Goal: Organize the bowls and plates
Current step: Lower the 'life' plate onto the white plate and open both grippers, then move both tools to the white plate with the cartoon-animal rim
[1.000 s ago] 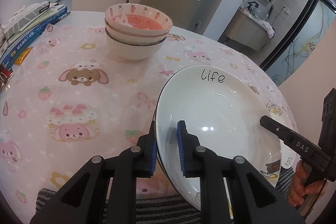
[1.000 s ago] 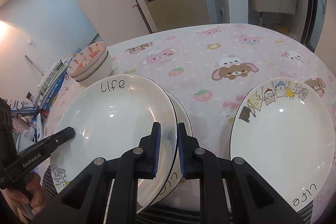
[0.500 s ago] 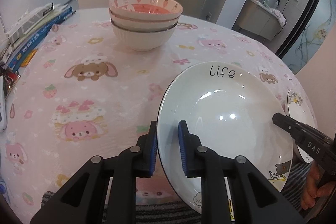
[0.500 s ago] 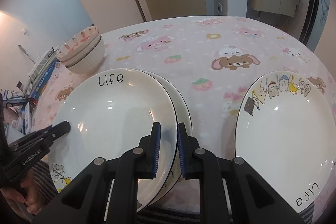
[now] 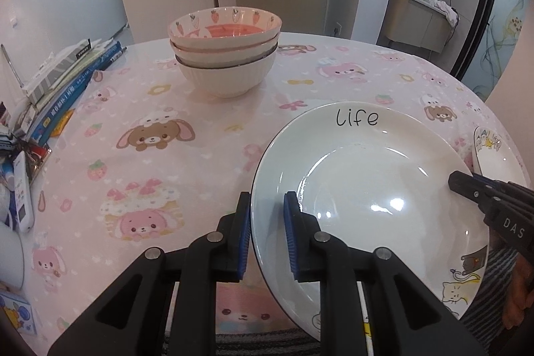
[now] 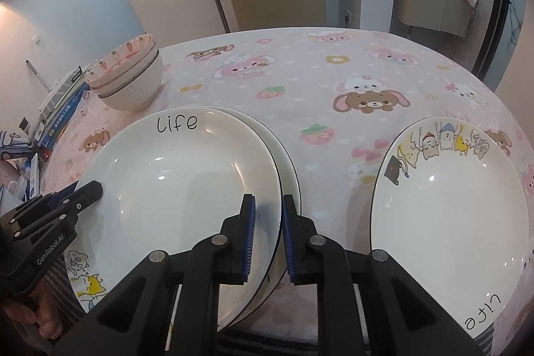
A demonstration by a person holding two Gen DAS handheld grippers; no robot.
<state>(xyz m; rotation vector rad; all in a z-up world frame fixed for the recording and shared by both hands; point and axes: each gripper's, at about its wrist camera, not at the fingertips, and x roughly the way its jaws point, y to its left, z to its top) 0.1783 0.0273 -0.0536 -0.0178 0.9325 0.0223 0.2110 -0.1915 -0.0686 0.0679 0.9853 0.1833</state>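
Two grippers clench opposite rims of one white plate [image 6: 187, 186] at the table's [image 6: 300, 79] near edge: the left gripper [image 5: 265, 232] on its left rim, the right gripper [image 6: 268, 236] on its right. It sits on another plate [image 6: 288, 169]. A third plate [image 6: 447, 216] lies apart toward the right edge; stacked bowls [image 5: 225, 55] stand toward the far edge.

"Life" is handwritten in black on the far rim of the top plate [image 6: 173, 182] and, upside down, on the near rim of the right plate [image 6: 450, 222]; "GenRobot.AI" marks the left gripper [image 6: 85, 196], "DAS" the right gripper [image 5: 467, 186].
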